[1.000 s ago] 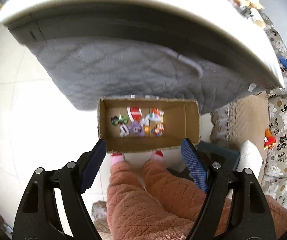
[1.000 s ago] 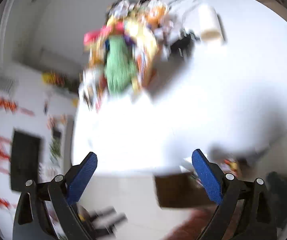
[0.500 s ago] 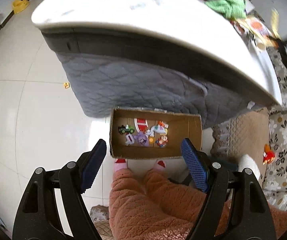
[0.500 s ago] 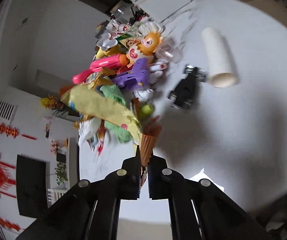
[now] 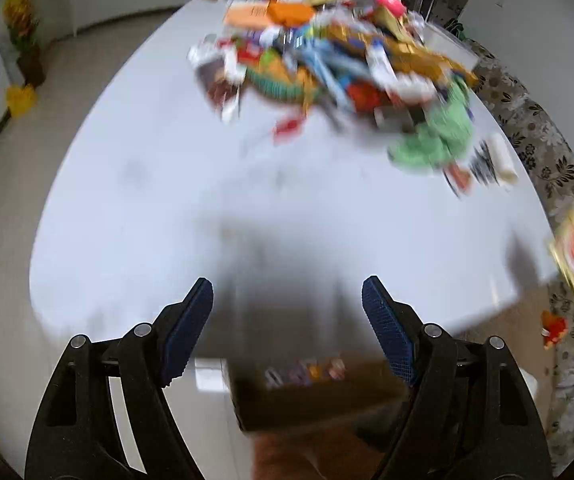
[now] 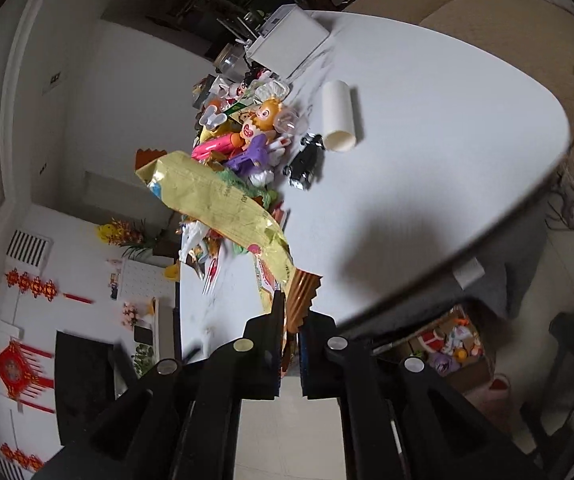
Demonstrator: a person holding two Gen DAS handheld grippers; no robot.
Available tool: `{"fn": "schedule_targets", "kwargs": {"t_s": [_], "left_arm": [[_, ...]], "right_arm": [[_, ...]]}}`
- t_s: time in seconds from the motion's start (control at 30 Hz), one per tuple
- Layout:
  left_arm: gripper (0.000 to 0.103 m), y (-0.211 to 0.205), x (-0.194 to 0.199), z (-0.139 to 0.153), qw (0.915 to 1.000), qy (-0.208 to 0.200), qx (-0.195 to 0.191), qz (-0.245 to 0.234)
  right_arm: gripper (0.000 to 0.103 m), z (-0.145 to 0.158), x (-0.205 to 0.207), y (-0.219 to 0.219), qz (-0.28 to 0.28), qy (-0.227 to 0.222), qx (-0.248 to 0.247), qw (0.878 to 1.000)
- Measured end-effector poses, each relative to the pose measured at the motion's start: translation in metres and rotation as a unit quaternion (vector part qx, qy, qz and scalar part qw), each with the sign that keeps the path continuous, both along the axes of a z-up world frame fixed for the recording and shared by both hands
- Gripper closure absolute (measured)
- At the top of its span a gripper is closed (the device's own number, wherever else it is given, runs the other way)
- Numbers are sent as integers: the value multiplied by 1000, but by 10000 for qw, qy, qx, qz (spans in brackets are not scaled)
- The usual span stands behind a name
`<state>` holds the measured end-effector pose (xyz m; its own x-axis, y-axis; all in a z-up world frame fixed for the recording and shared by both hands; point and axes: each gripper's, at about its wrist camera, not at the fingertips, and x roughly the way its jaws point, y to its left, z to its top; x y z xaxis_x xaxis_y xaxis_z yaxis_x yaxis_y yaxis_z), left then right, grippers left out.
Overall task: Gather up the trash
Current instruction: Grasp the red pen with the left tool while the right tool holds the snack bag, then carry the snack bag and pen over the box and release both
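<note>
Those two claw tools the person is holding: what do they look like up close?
Each is black plastic. The left gripper has two angular fingers with blue, ribbed pads on the inner faces, and round silver rivets at the joints. The right gripper has the same black frame, silver rivets and blue pad edges. No cables or markings show. Low in the left view is a fuzzy brown garment.
</note>
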<state>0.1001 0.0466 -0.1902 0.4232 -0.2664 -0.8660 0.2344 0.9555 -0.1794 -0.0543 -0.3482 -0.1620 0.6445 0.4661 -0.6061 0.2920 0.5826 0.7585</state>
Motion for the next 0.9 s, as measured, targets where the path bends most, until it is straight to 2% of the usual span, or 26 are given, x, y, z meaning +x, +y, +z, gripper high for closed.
{"fn": "schedule_targets", "kwargs": {"t_s": [0.1, 0.27, 0.33, 0.4, 0.47, 0.6, 0.63, 0.73, 0.9], "left_arm": [[28, -14, 48, -5, 9993, -98, 261, -228], [28, -38, 111, -23, 9963, 112, 723, -448], [38, -40, 125, -30, 9957, 207, 766, -474], [75, -41, 129, -29, 9949, 51, 882, -492], [89, -38, 133, -27, 9958, 123, 741, -525], [89, -29, 124, -21, 9970, 169, 423, -628], [89, -24, 118, -15, 9975, 159, 241, -640], [89, -12, 90, 1, 9977, 85, -137, -665], [89, -6, 31, 31, 9934, -25, -525, -1017]], "right_arm": [[95, 2, -18, 10, -21, 36, 17, 10000], [95, 3, -39, 26, -11, 74, 6, 10000], [95, 3, -43, 31, 7, 103, -52, 9999], [95, 3, -49, 37, 27, 129, -81, 9999], [94, 2, -52, 42, 53, 161, -152, 9997], [94, -1, -47, 50, 179, 177, -181, 9995], [94, -1, -45, 51, 217, 173, -183, 9994], [94, 0, -34, 60, 433, 148, -201, 9988], [94, -4, -11, 84, 1059, 210, -394, 9934]]}}
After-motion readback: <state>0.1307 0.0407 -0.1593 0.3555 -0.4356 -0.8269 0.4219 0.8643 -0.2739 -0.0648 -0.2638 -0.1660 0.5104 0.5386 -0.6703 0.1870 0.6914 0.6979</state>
